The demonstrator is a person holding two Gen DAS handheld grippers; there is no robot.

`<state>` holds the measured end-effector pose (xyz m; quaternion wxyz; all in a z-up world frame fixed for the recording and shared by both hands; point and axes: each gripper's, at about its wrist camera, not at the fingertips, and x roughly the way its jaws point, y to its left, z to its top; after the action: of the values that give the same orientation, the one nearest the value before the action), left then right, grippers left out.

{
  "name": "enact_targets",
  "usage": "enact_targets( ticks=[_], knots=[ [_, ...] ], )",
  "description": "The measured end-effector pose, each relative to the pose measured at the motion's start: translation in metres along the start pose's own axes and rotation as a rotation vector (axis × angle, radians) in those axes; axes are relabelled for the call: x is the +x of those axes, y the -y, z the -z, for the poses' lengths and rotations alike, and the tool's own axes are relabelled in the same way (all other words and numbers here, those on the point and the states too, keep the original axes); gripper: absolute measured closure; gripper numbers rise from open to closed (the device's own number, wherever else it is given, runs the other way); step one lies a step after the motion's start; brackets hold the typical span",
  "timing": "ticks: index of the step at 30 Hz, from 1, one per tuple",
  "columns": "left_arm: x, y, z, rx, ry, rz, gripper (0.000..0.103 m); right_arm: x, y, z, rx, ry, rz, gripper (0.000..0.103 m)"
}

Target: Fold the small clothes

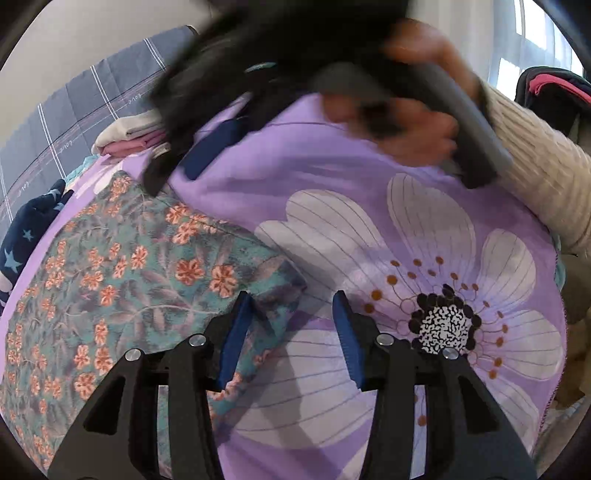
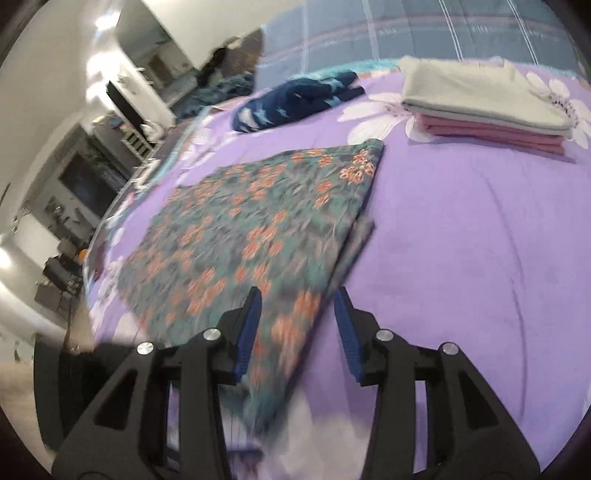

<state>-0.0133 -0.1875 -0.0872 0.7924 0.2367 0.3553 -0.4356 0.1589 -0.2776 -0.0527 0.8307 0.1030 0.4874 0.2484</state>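
A teal cloth with orange flowers (image 1: 122, 280) (image 2: 258, 221) lies folded flat on the purple bedcover (image 1: 332, 192) (image 2: 461, 240). My left gripper (image 1: 293, 332) hovers open over the cloth's near right corner, and nothing sits between its blue pads. My right gripper (image 2: 297, 321) is open too; the cloth's near edge runs beneath the gap, and the pads do not press on it. In the left wrist view the right gripper (image 1: 181, 166) appears blurred at the top, held by a hand (image 1: 413, 129) in a cream sleeve.
A stack of folded clothes (image 2: 480, 107) (image 1: 129, 136), pale grey on pink, rests at the far side of the bed. A crumpled navy garment with stars (image 2: 295, 99) (image 1: 22, 236) lies beyond the floral cloth. A grey checked sheet (image 2: 406, 29) lies behind.
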Motion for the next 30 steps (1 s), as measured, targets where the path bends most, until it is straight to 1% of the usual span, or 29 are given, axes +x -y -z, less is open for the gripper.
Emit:
enact_targets(
  ticks=[2,4,5,6,7,10,11,12,14,15,16,17,18,19,20,21,22,24,26,27,28,29,30],
  knots=[
    [-0.001,-0.004,0.000,-0.013,0.004,0.034,0.056,0.027,0.009,-0.015,0.049,-0.039,0.070,0.060],
    [-0.001,-0.008,0.002,-0.035,0.006,0.083,0.056,0.044,0.016,-0.026,0.122,-0.054,0.096,0.065],
    [0.000,-0.009,0.003,-0.047,0.006,0.114,0.056,0.049,0.021,-0.031,0.175,-0.050,0.104,0.072],
    [0.000,-0.011,0.005,-0.056,0.010,0.133,0.056,0.050,0.023,-0.034,0.213,-0.033,0.114,0.097],
    [0.000,-0.012,0.005,-0.058,0.014,0.137,0.056,0.047,0.021,-0.038,0.234,-0.015,0.099,0.097],
    [-0.001,-0.016,0.007,-0.076,0.023,0.161,0.056,0.026,0.002,-0.041,0.155,0.086,0.097,0.097],
    [-0.001,-0.019,0.008,-0.083,0.024,0.171,0.056,0.025,0.002,-0.040,0.141,0.095,0.107,0.097],
    [-0.001,-0.021,0.009,-0.087,0.023,0.177,0.056,0.029,0.007,-0.039,0.140,0.084,0.125,0.097],
    [0.000,-0.024,0.010,-0.088,0.021,0.183,0.056,0.047,0.030,-0.034,0.179,0.038,0.165,0.096],
    [0.000,-0.025,0.010,-0.087,0.021,0.181,0.056,0.052,0.042,-0.031,0.213,0.036,0.120,0.097],
    [0.000,-0.025,0.010,-0.084,0.022,0.178,0.056,0.050,0.052,-0.027,0.258,0.058,0.053,0.097],
    [0.000,-0.026,0.011,-0.083,0.025,0.178,0.056,0.044,0.056,-0.026,0.284,0.077,0.019,0.096],
    [-0.001,-0.026,0.010,-0.083,0.026,0.178,0.056,0.038,0.056,-0.027,0.290,0.089,0.029,0.093],
    [-0.002,-0.027,0.010,-0.086,0.028,0.178,0.056,0.030,0.052,-0.027,0.280,0.106,0.056,0.091],
    [-0.005,-0.024,0.010,-0.088,0.030,0.176,0.056,0.019,0.044,-0.027,0.240,0.135,0.106,0.088],
    [-0.009,-0.025,0.008,-0.088,0.042,0.179,0.057,0.010,0.037,-0.027,0.200,0.150,0.136,0.087],
    [-0.013,-0.025,0.007,-0.087,0.056,0.183,0.057,0.005,0.032,-0.026,0.176,0.154,0.136,0.087],
    [-0.023,-0.030,0.002,-0.095,0.104,0.184,0.057,-0.010,0.018,-0.017,0.124,0.152,0.070,0.087],
    [-0.020,-0.032,-0.001,-0.103,0.112,0.153,0.057,-0.017,0.003,-0.001,0.048,0.129,0.009,0.087],
    [-0.015,-0.031,0.000,-0.100,0.084,0.130,0.065,-0.016,-0.003,0.005,0.024,0.115,0.006,0.087],
    [-0.003,-0.030,0.004,-0.098,0.028,0.106,0.071,-0.012,-0.011,0.013,-0.001,0.089,0.017,0.087],
    [0.005,-0.029,0.006,-0.094,0.013,0.089,0.075,-0.009,-0.014,0.022,-0.017,0.061,0.044,0.087],
    [0.006,-0.027,0.006,-0.082,0.017,0.072,0.075,-0.003,-0.015,0.032,-0.027,0.029,0.107,0.087]
  ],
)
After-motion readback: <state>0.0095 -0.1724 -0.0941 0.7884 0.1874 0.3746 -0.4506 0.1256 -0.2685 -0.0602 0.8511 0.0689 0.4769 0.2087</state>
